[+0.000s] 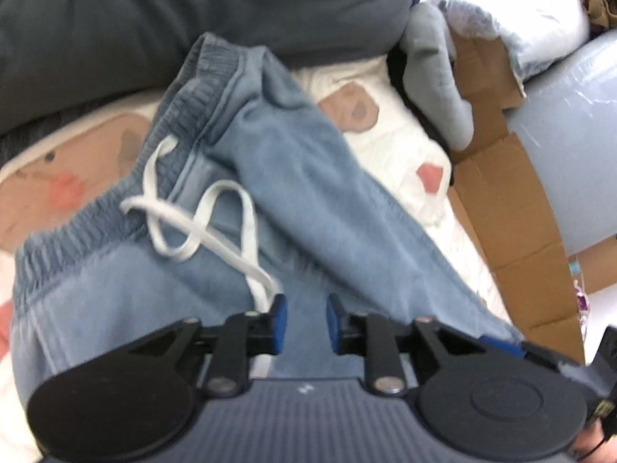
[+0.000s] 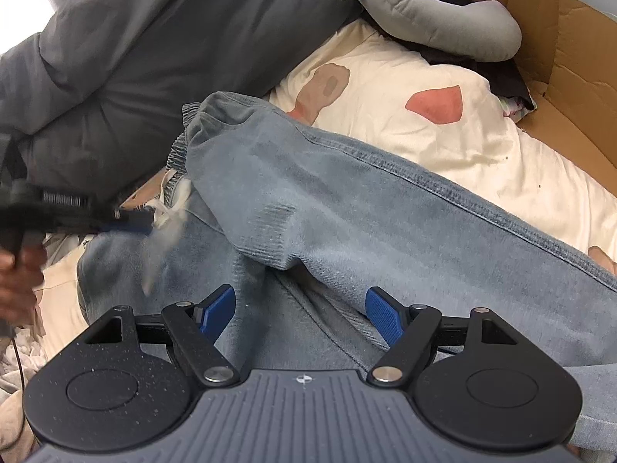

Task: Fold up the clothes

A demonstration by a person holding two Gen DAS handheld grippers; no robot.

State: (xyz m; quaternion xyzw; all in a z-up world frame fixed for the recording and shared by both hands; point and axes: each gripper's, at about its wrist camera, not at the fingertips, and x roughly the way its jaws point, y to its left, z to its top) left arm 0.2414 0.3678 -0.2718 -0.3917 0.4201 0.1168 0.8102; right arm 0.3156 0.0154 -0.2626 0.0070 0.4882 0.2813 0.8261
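Light blue drawstring trousers (image 1: 270, 162) lie crumpled on a white patterned bedsheet (image 1: 389, 131), with one leg folded across the elastic waistband (image 1: 200, 77). A white drawstring (image 1: 216, 216) loops over the front. My left gripper (image 1: 302, 318) hovers just above the cloth by the drawstring's end, its jaws a narrow gap apart with nothing between them. In the right wrist view the trousers (image 2: 347, 208) fill the middle and my right gripper (image 2: 300, 308) is wide open over the crotch seam. The left gripper (image 2: 127, 223) shows there blurred at the drawstring (image 2: 166, 227).
A dark grey duvet (image 1: 193, 11) is heaped behind the trousers. A grey plush toy (image 2: 432, 23) and flattened cardboard (image 1: 513, 231) lie to the right. The bedsheet (image 2: 443, 127) shows beyond the trouser leg. A hand (image 2: 15, 281) holds the left gripper.
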